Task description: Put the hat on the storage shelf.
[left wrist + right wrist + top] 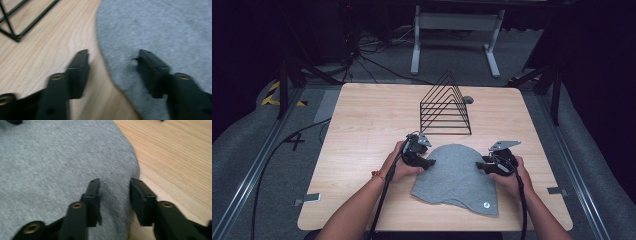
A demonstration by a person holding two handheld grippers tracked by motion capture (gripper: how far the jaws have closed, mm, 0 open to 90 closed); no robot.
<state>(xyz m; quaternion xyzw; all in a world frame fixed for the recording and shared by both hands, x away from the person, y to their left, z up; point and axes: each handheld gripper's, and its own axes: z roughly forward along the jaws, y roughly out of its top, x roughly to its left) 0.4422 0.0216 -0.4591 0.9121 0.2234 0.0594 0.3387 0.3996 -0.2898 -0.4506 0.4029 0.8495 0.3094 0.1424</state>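
Both forearms come in from the near edge of the tabletop (362, 130) and angle inward, so that the two hands face each other across a grey cloth (457, 175). The left hand (399, 167) grips the left claw (431, 162) with its tips pointing right at the cloth's left edge; an orange band sits on that wrist. The right hand (512, 177) grips the right claw (479, 165) with its tips pointing left at the cloth's right edge.

In the left gripper view the left claw (112, 56) stands apart, one jaw over bare wood and the other over the cloth (162, 32), the curved edge of the fabric running between them. Nothing is pinched there. In the right gripper view the right claw (115, 183) is also apart, though by a narrower gap, one jaw over the cloth (55, 162) and the other at its rim where the wood begins; the fabric edge lies in the gap, unclamped.

The cloth lies flat near the front middle of the tabletop, rounded at the far side, with a small pale button (486, 204) close to its near right corner.

Behind it stands a black wire rack (446, 105), triangular in outline, with nothing in its slots. It is near the cloth but not touching it
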